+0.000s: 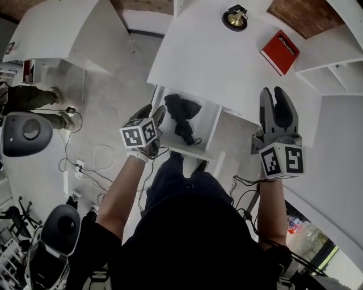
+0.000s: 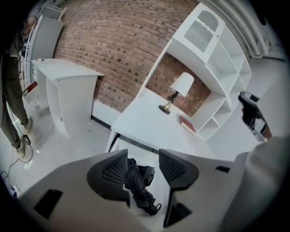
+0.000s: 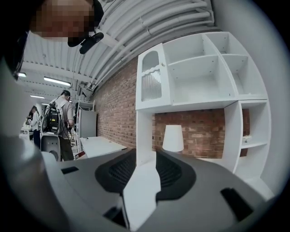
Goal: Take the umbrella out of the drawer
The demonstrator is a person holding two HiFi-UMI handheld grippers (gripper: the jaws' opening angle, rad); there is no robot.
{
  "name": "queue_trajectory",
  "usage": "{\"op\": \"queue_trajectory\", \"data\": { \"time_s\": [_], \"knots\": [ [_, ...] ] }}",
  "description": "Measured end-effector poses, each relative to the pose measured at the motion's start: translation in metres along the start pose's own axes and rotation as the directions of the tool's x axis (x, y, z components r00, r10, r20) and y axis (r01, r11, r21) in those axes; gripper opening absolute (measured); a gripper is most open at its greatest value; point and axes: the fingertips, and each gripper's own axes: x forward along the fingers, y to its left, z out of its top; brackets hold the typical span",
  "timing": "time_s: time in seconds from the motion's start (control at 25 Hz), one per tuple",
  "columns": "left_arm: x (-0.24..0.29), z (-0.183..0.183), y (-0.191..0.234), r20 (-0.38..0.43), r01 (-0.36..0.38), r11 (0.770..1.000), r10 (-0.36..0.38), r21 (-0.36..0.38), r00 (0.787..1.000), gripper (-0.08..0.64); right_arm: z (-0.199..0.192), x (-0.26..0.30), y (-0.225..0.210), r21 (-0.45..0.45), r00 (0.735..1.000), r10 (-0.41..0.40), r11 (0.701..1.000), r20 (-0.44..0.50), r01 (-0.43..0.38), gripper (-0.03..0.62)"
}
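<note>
A black folded umbrella [image 1: 181, 116] lies in the open white drawer [image 1: 212, 131] under the front edge of the white desk [image 1: 215, 62]. My left gripper [image 1: 153, 113] hovers just left of the drawer and points down at it, jaws apart. In the left gripper view the umbrella [image 2: 138, 183] lies below and between the fingers [image 2: 111, 174], untouched; my left gripper [image 2: 142, 163] is open. My right gripper [image 1: 273, 93] is held over the desk's right part, away from the drawer. It points nearly level, and my right gripper [image 3: 146, 158] is slightly open with nothing between its fingers.
A brass lamp [image 1: 235, 17] and a red book [image 1: 279, 52] sit at the back of the desk. White shelves [image 1: 340, 73] stand on the right. Cables [image 1: 96, 164] lie on the floor at the left, near a second white desk [image 1: 57, 34] and a standing person [image 1: 34, 102].
</note>
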Motion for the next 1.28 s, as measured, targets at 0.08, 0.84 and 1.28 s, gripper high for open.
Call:
{"op": "queue_trajectory", "data": {
  "time_s": [0.08, 0.84, 1.28],
  "knots": [
    [0.020, -0.011, 0.003, -0.053, 0.020, 1.000, -0.021, -0.009, 0.998, 0.193, -0.003, 0.003, -0.002, -0.006, 1.000, -0.020, 1.000, -0.007, 0.020, 0.135],
    [0.152, -0.136, 0.004, -0.427, -0.131, 0.974, 0.042, -0.183, 0.903, 0.253, -0.063, -0.005, -0.079, 0.063, 0.994, -0.077, 0.995, -0.083, 0.083, 0.132],
    [0.182, -0.184, 0.040, -0.544, -0.343, 0.933, 0.233, -0.109, 0.806, 0.273, -0.117, -0.016, -0.110, 0.085, 0.980, -0.099, 0.990, -0.172, 0.115, 0.132]
  ]
}}
